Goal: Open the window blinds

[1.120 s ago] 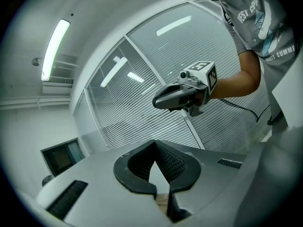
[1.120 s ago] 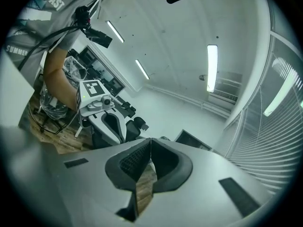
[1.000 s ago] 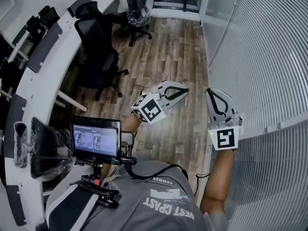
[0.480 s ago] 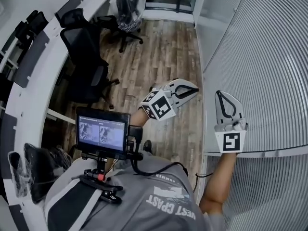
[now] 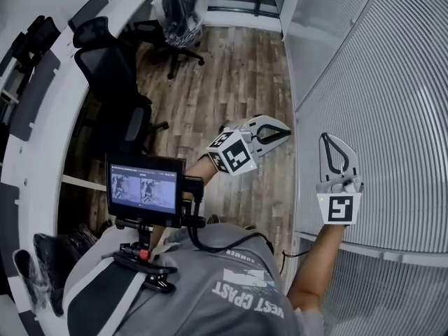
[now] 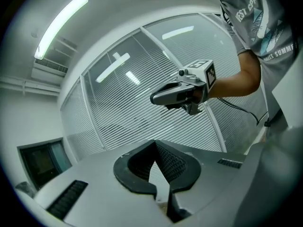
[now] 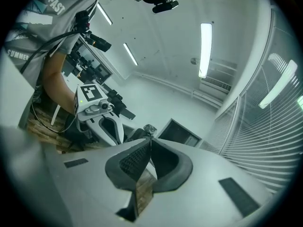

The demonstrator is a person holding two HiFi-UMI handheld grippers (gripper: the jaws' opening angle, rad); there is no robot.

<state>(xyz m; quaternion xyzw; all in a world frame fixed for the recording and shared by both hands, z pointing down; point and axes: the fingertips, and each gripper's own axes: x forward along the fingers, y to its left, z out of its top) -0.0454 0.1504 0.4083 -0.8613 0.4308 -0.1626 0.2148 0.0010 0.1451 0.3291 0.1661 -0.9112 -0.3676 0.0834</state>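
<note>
Head view, white slatted window blinds (image 5: pixel 392 96): they fill our frame from 1 to 5 o'clock. The slats look closed, so we judge the task not yet begun. No wand or cord shows in any view.
Brown wood-plank floor (image 5: pixel 241 75): a strip running towards 12 o'clock along the foot of the blinds.
Curved white desk (image 5: pixel 52 110): sweeps from 7 to 11 o'clock, well apart from both tools.
Black office chair (image 5: pixel 112 89): at 10 o'clock, just beside the desk.
Small black screen (image 5: pixel 143 190): on our chest rig at 8 o'clock.
Right gripper (image 5: pixel 326 138): at 3 o'clock, near the blinds and seemingly apart from them. Its jaws are pressed together with nothing between.
Left gripper (image 5: pixel 283 128): just off centre towards 2 o'clock, farther from the slats. Its jaws are likewise pressed together and empty.
Step in hand, as we judge it: closing on the blinds to find their control.
Doing it well: we should spot the wand or cord first and spread one tool's jaws before arriving. Then we come in level and pinch the control only, never the thin slats, which would likely bend.
</note>
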